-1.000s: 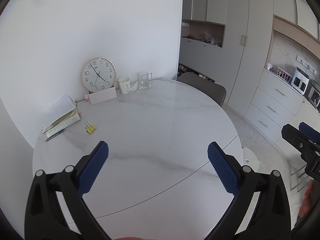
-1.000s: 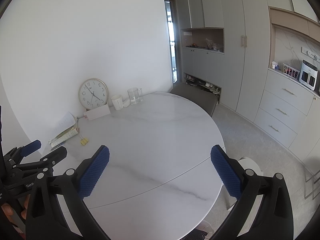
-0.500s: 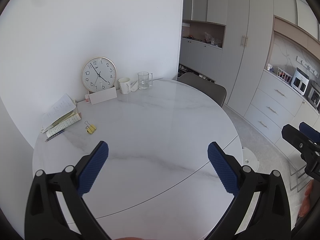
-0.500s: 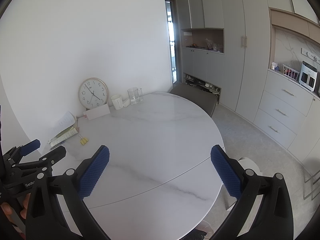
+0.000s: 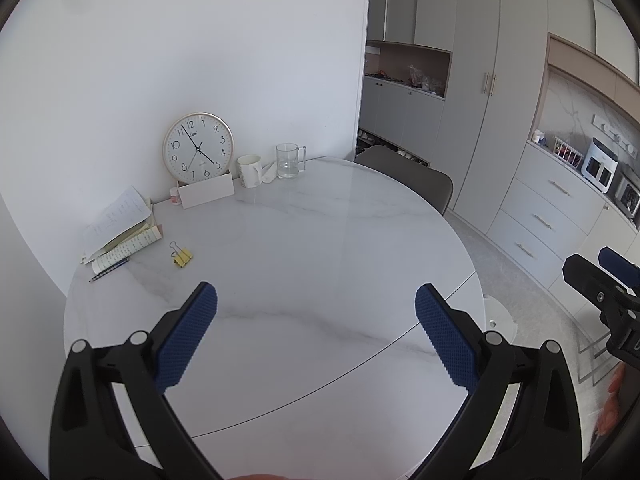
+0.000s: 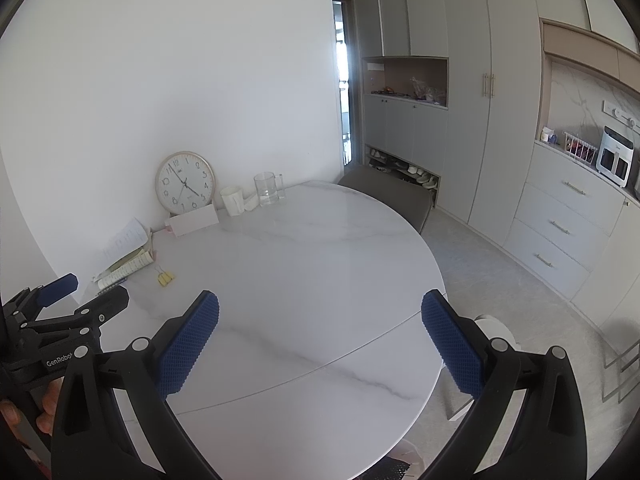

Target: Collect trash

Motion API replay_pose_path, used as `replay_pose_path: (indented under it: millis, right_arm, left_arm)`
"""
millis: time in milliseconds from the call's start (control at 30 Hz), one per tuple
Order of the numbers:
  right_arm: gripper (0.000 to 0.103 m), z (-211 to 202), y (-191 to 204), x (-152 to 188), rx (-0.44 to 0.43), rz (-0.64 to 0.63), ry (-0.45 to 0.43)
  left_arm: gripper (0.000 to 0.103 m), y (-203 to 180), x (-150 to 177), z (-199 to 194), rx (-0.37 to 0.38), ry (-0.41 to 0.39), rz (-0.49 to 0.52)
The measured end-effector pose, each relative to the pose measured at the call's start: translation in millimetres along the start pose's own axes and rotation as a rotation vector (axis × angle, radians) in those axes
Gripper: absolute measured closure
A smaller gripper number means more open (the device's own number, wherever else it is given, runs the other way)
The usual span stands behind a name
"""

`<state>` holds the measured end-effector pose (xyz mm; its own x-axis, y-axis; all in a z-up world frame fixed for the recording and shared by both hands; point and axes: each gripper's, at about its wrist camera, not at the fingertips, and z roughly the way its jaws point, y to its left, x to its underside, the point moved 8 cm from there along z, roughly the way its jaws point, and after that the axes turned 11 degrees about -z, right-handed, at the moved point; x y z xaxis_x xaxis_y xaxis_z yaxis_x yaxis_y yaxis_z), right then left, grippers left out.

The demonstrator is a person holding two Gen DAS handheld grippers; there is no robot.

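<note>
My left gripper (image 5: 316, 308) is open and empty above the near part of a round white marble table (image 5: 320, 248). My right gripper (image 6: 320, 316) is open and empty too, held over the table's near right part. Each gripper shows at the edge of the other's view: the right one (image 5: 600, 276) and the left one (image 6: 68, 300). A crumpled white tissue (image 5: 269, 171) lies between a white mug (image 5: 249, 171) and a glass mug (image 5: 289, 160) at the far edge. No other trash is plain to see.
A wall clock (image 5: 197, 147) leans on the wall behind a white card (image 5: 206, 195). Papers and a pencil (image 5: 120, 232) lie at the left, with yellow binder clips (image 5: 182, 257) beside them. A grey chair (image 5: 416, 182) stands behind the table. Cabinets (image 5: 540, 216) line the right.
</note>
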<state>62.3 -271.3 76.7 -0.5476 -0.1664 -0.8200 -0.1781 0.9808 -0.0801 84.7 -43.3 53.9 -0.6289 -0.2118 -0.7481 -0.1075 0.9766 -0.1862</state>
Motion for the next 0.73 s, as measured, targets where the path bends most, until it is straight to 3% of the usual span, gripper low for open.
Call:
replay_pose_path:
  millis: [333, 733]
  right_arm:
    - [0.002, -2.1, -3.1, 4.7, 0.003, -0.003, 0.006]
    - [0.002, -2.0, -2.3, 7.9, -0.001, -0.011, 0.015]
  left_arm:
    - [0.008, 1.5, 1.5, -3.0, -0.012, -0.027, 0.001]
    - [0.008, 5.0, 3.4, -1.6, 0.001, -0.004, -0.014]
